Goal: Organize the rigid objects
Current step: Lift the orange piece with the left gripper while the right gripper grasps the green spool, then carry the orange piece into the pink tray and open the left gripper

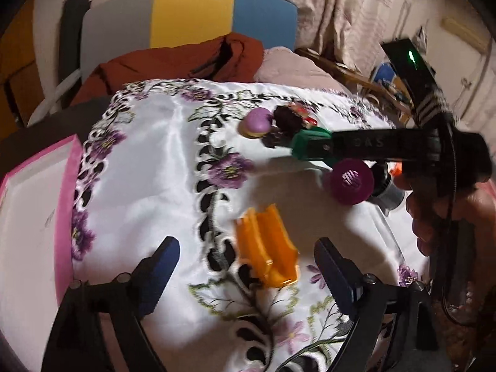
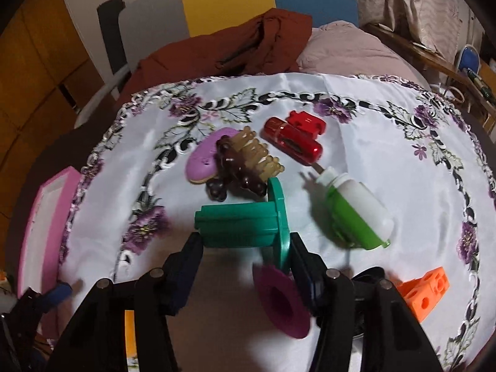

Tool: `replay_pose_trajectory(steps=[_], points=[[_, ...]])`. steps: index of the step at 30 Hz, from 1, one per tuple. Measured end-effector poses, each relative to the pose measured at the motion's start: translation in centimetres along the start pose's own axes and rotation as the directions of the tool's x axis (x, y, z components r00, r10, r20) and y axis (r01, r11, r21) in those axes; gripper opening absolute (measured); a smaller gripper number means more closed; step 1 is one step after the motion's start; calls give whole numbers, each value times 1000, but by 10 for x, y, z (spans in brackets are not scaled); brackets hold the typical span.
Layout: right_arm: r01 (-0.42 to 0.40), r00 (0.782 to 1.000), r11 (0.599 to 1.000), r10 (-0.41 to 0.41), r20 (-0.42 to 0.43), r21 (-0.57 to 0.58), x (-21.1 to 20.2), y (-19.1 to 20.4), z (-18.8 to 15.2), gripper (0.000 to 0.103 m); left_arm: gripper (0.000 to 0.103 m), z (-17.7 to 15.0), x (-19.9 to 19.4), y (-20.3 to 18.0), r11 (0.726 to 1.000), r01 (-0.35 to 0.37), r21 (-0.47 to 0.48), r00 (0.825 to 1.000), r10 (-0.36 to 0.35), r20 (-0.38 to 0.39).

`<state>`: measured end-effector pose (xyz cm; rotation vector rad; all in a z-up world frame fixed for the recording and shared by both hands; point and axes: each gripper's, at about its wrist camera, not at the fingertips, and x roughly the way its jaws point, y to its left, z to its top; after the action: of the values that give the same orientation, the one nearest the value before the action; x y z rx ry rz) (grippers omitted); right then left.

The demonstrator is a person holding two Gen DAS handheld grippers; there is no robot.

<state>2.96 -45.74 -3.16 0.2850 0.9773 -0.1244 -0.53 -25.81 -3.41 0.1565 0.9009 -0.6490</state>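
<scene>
Green plastic piece point(image 2: 241, 224): a ribbed block with a round flange at one end, lying sideways between the two fingers of the right claw point(image 2: 248, 248), whose pads press on its two ends; it sits above the cloth, just in front of the brown comb clip.
Right claw: clamped on the green plastic piece; in the left wrist view it reaches in from the right, with the person's hand point(image 1: 434, 210) behind it.
Left claw point(image 1: 248, 263): fingers wide apart, nothing between the pads; it hangs over the cloth.
Orange plastic piece point(image 1: 268, 248): a curved, grooved part lying on the cloth between the left claw's spread fingers, touching neither.
Cloth point(image 2: 387, 155): white satin with purple flowers and black leaf edging, covering the bench.
Purple disc point(image 2: 279, 300): a flanged round part just under the right claw.
Purple cookie toy point(image 2: 203, 162): flat on the cloth, touching the brown comb clip point(image 2: 245, 164).
Red cylinder point(image 2: 293, 141): lying beside a red block point(image 2: 307, 124) towards the far edge.
Green-and-white bottle point(image 2: 356, 214): on its side, right of the green piece.
Orange cube point(image 2: 424, 291): holed, near the right edge.
Pink tray point(image 2: 46, 217): at the left edge of the bench, beside the cloth.
</scene>
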Motion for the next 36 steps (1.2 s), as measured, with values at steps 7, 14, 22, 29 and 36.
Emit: replay_pose_trajectory(steps=[7, 14, 22, 29, 36], points=[[-91, 994, 995, 92, -55, 28, 2, 1, -7, 56, 32, 3, 37, -10, 997, -61, 44, 990, 67, -126], [-176, 982, 984, 176, -64, 9, -2, 12, -12, 56, 27, -3, 27, 4, 1000, -20, 13, 993, 22, -114], [-290, 954, 957, 289, -77, -7, -5, 34, -19, 56, 27, -9, 2, 32, 998, -19, -58, 997, 15, -73], [-277, 961, 959, 275, -39, -56, -11, 51, -21, 56, 27, -4, -31, 67, 992, -26, -123, 1000, 26, -6], [-259, 965, 964, 261, 17, -64, -16, 61, -20, 56, 27, 4, -49, 118, 978, -101, -183, 993, 109, 33]])
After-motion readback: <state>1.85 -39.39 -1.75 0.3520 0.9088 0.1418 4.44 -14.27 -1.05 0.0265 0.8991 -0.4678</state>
